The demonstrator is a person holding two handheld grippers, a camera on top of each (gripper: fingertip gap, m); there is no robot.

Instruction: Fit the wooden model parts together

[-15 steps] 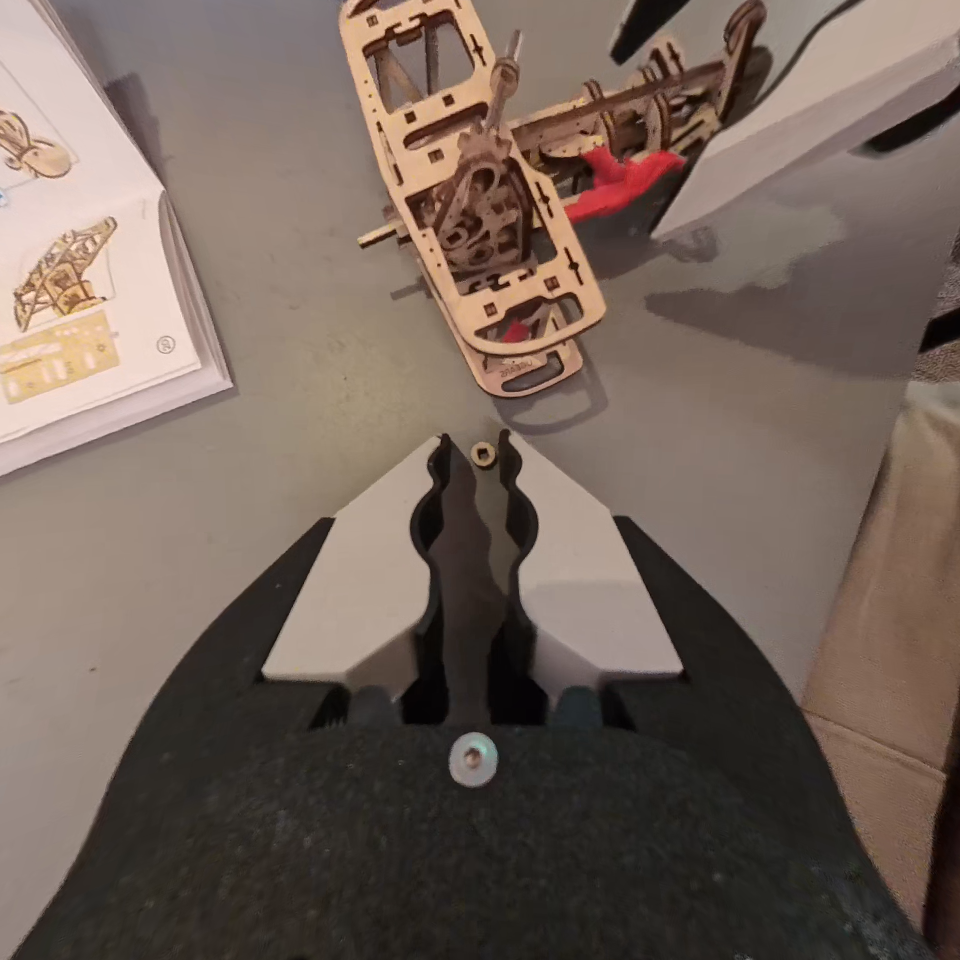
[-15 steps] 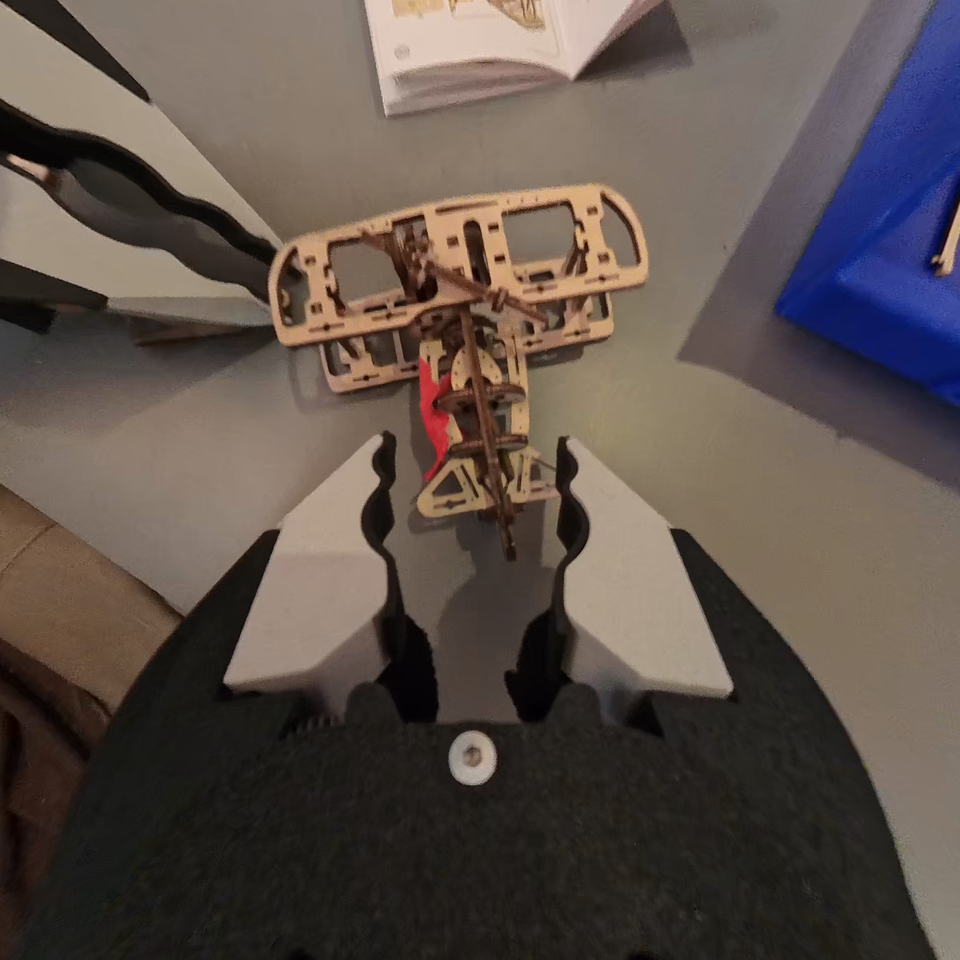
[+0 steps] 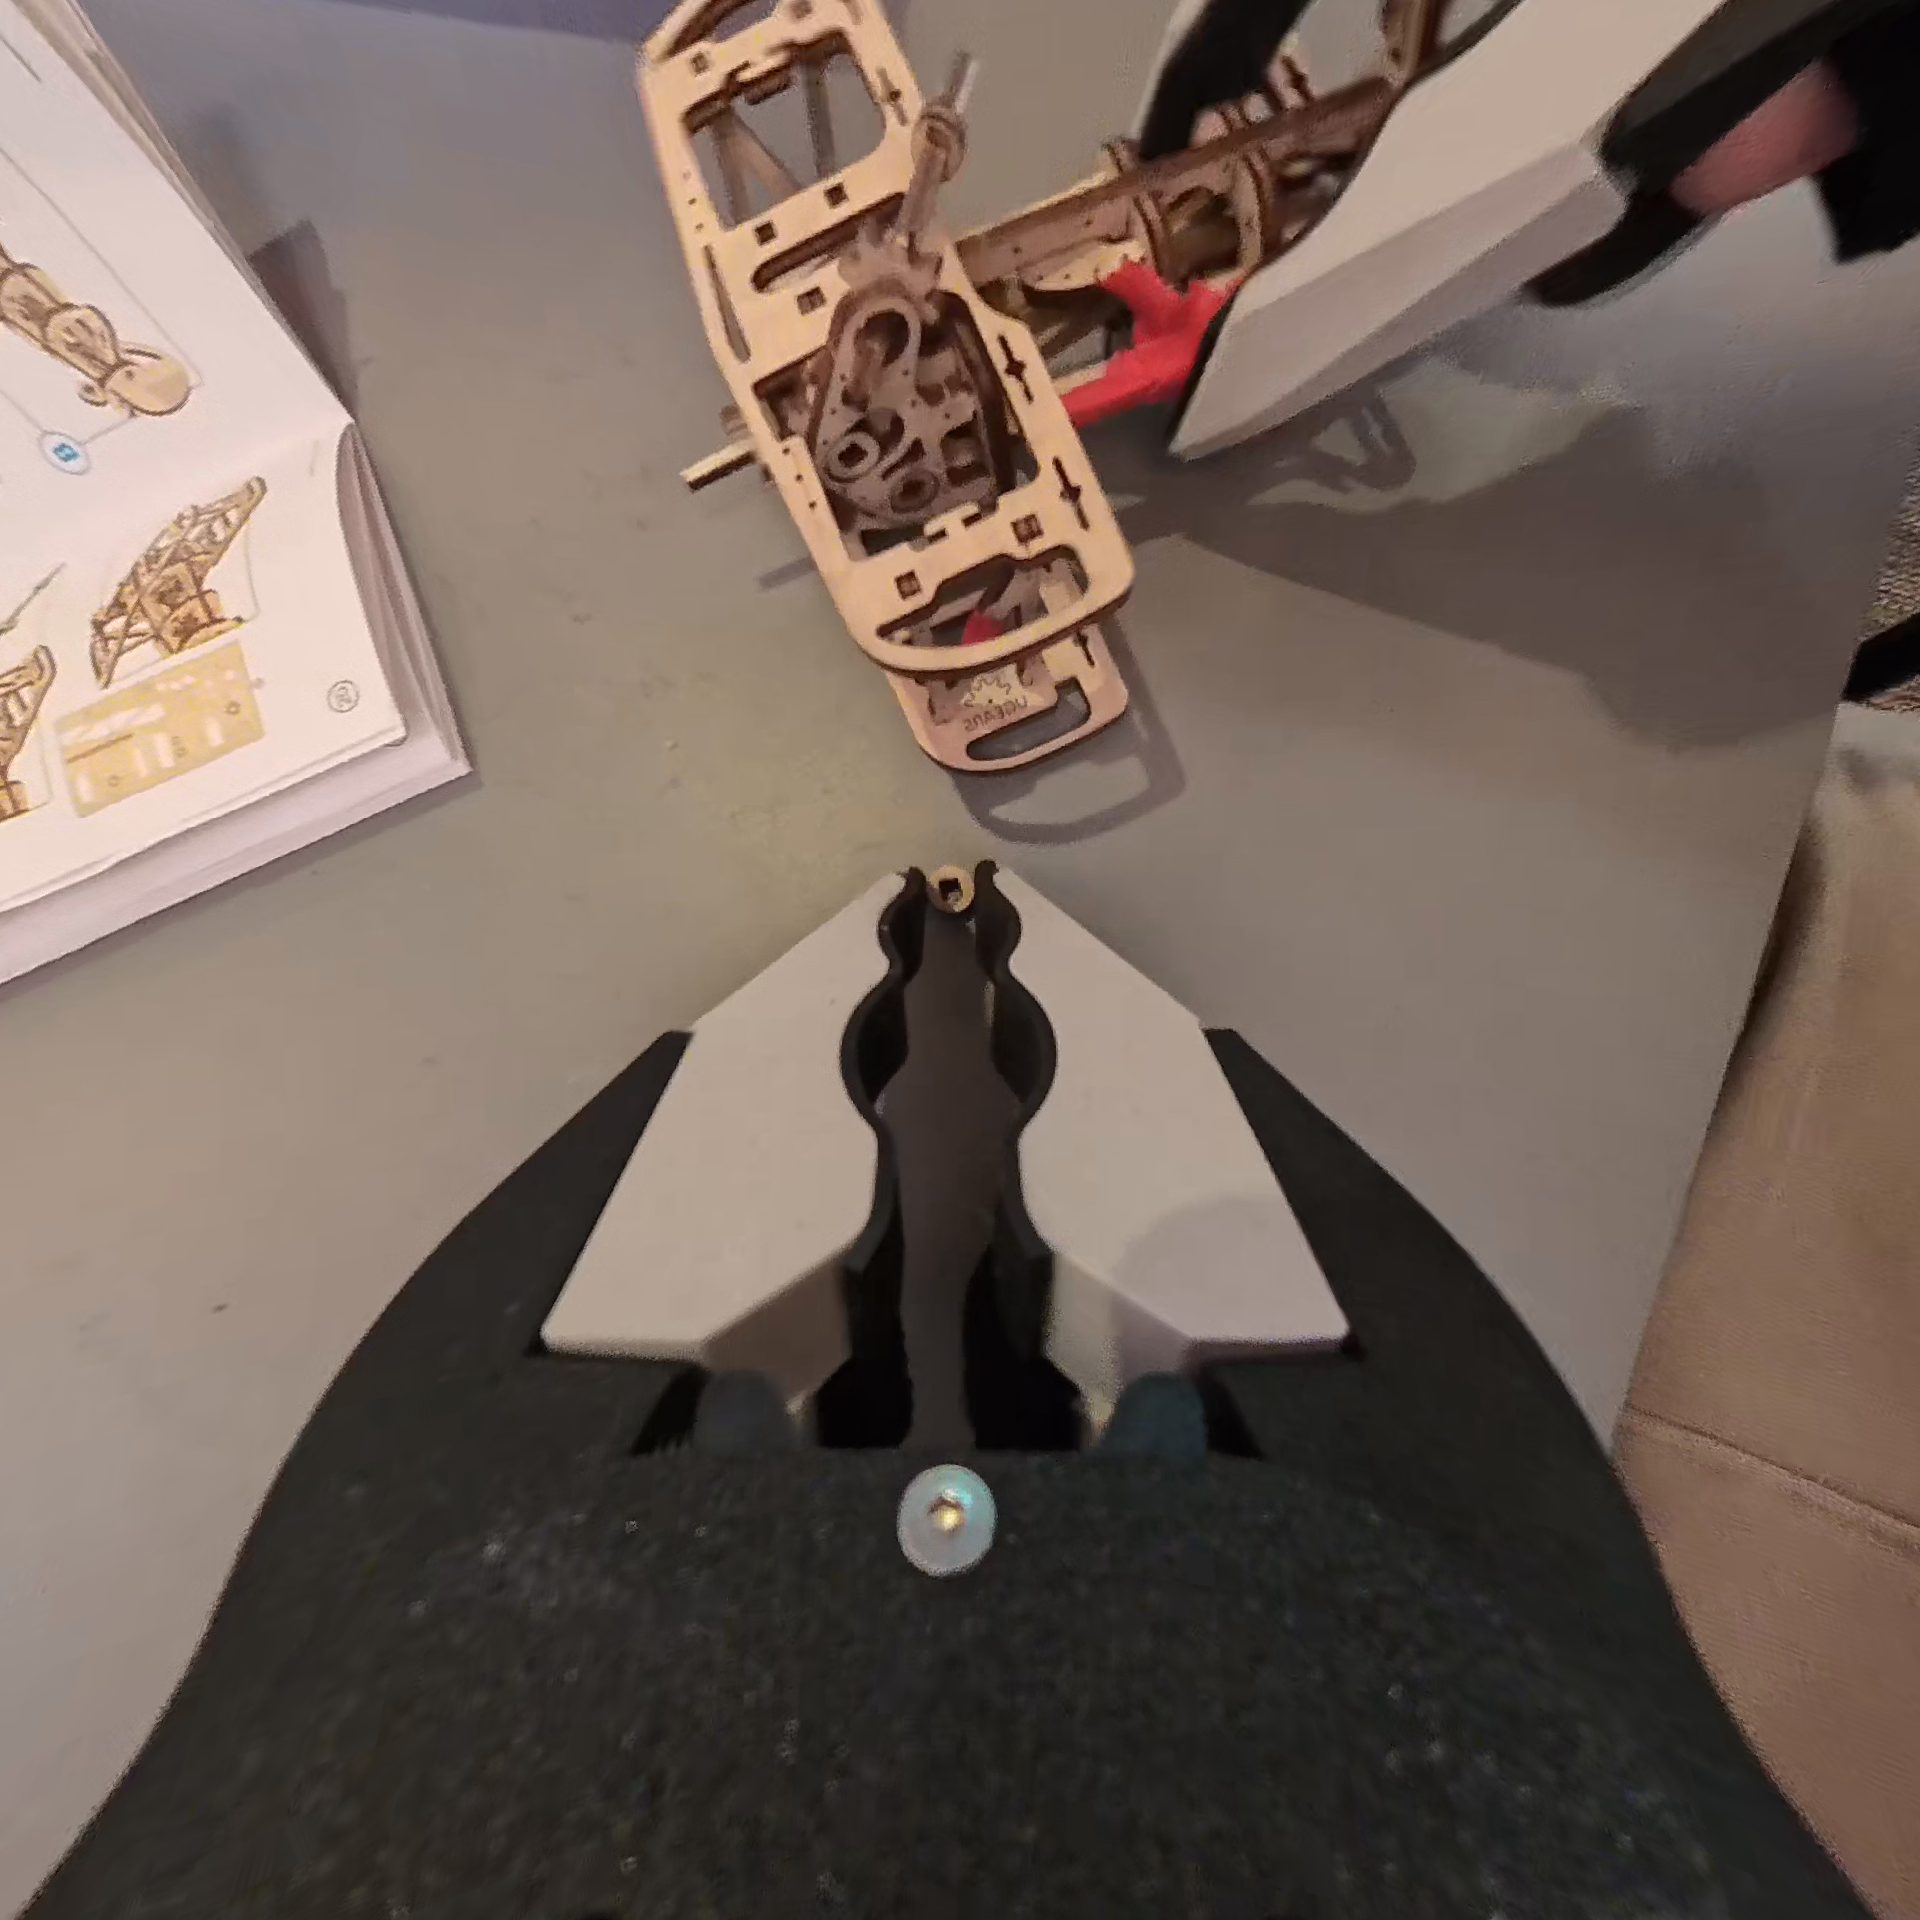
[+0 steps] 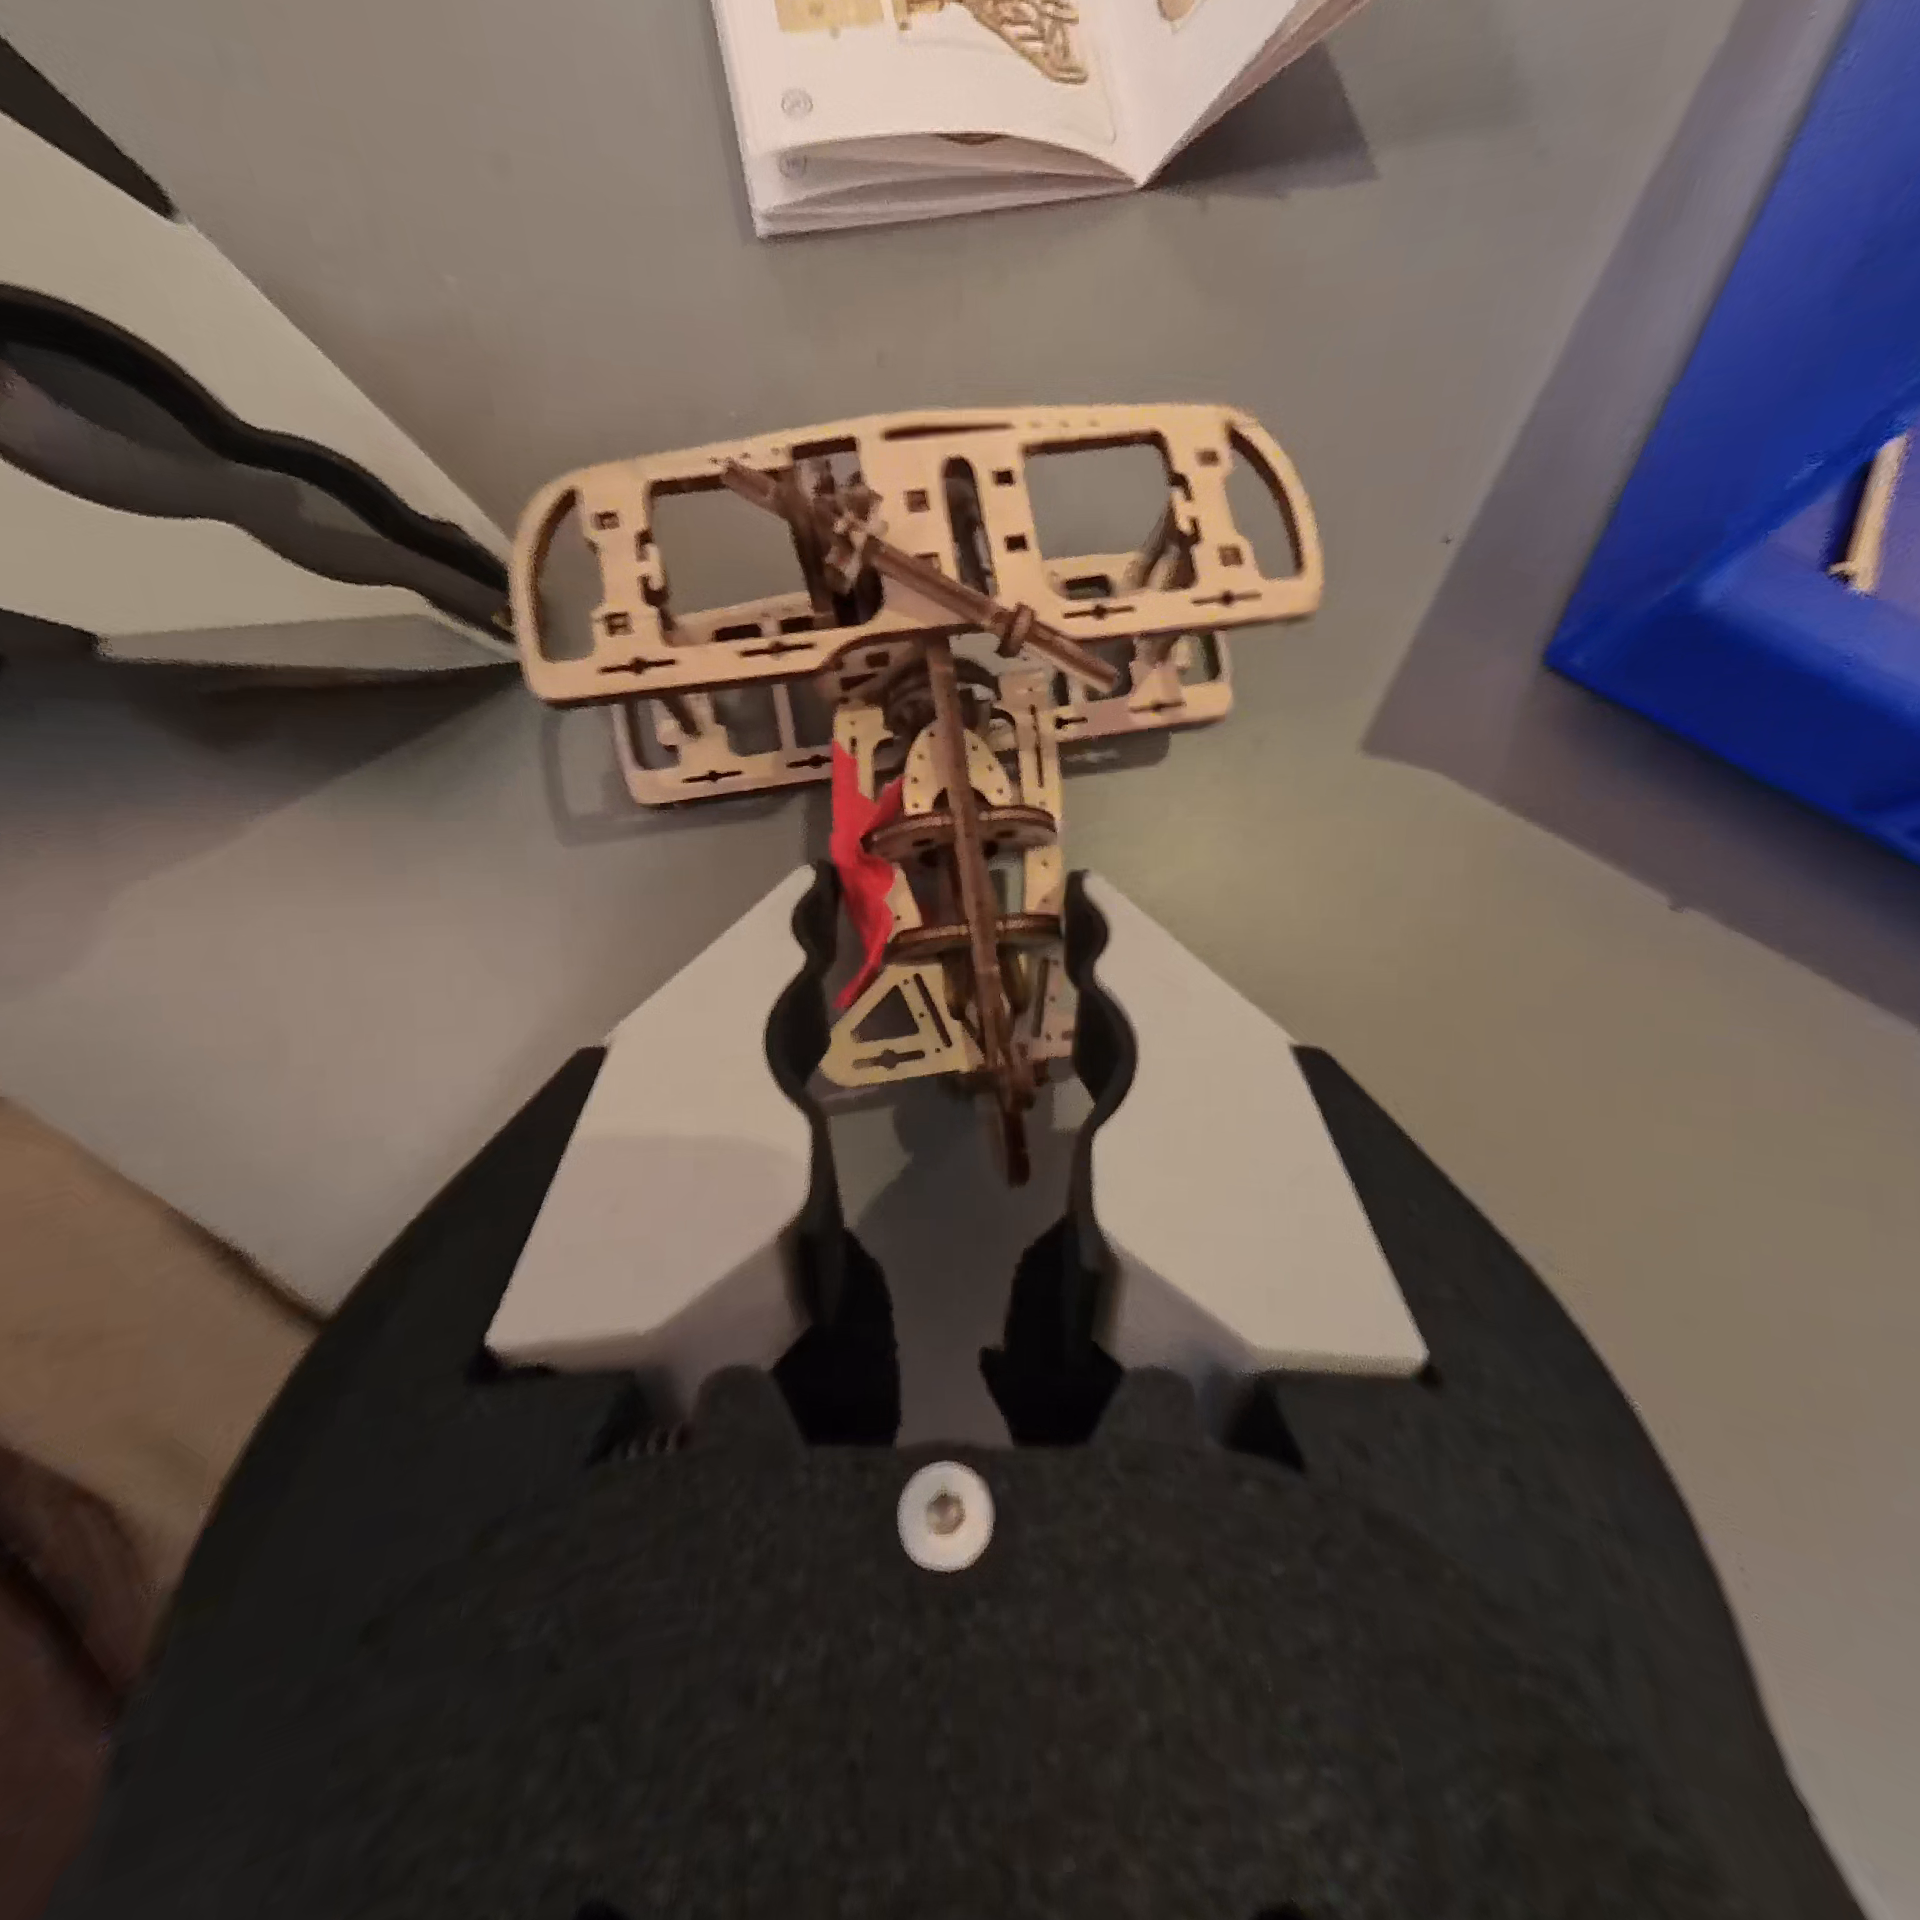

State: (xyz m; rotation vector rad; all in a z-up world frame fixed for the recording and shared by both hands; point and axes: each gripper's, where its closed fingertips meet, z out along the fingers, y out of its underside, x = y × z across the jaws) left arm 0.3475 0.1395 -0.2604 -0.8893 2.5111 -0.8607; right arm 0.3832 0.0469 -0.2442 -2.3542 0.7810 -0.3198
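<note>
A wooden biplane model (image 3: 894, 416) with a red piece lies on the grey table; it also shows in the right wrist view (image 4: 914, 551). My left gripper (image 3: 951, 896) is shut on a small wooden ring (image 3: 951, 891) at its fingertips, a short way in front of the model's wing tip. It also shows at the left of the right wrist view (image 4: 488, 608), beside the wing's end. My right gripper (image 4: 948, 904) is open, its fingers on either side of the model's tail fuselage (image 4: 935, 997). It shows blurred in the left wrist view (image 3: 1205, 270).
An open instruction booklet (image 3: 187, 520) lies left of the model; it also shows in the right wrist view (image 4: 987, 104). A blue bin (image 4: 1766, 520) stands to the right. A beige cushion (image 3: 1818, 1247) borders the table edge.
My right gripper has moved forward over the tail and its fingers have narrowed around the fuselage. My left gripper still holds the ring and has barely moved.
</note>
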